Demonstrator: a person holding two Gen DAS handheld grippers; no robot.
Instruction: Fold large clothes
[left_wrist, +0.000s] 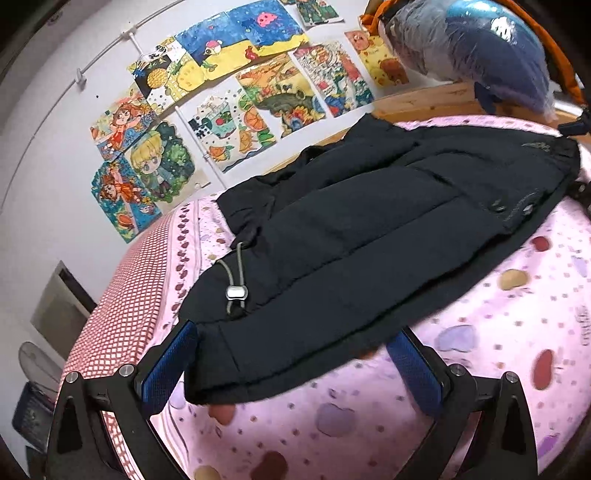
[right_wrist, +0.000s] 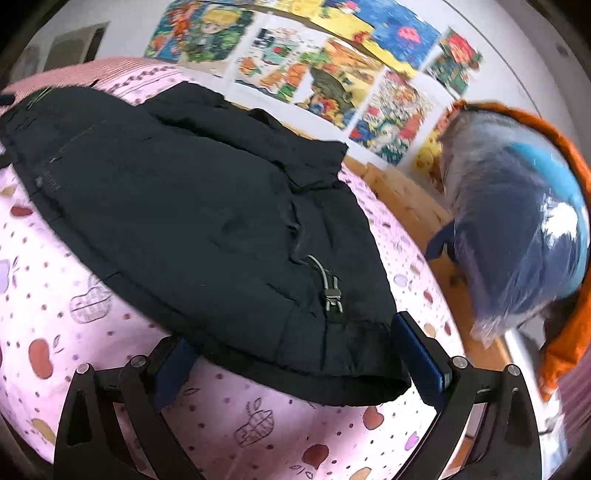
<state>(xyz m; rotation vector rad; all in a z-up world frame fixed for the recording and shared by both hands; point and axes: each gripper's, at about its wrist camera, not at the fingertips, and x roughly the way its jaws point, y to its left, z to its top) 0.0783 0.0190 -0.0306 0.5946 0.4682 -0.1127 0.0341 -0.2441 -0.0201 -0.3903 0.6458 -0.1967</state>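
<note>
Two grippers sit at the near edge of a black padded jacket that lies spread flat on the bed, over a pink sheet printed with apples and dots. We see our left gripper with its jaws wide apart, the blue pads on either side of the jacket's near corner; the fabric lies between them, but the pads do not press on it. A grey elastic cord with a silver toggle lies on the jacket just ahead of the left finger. From the right wrist view, our right gripper is likewise spread, its jaws straddling the other near corner of the jacket, where a second cord toggle rests close to the right-hand pad. Whether either lower finger touches the cloth from beneath we cannot tell.

Beyond the jacket, a wooden bed frame runs along a white wall covered with colourful children's drawings. A bundle wrapped in clear plastic, dark blue and light blue inside, stands at the bed's far corner beside something orange. The right wrist view is blurred there.
</note>
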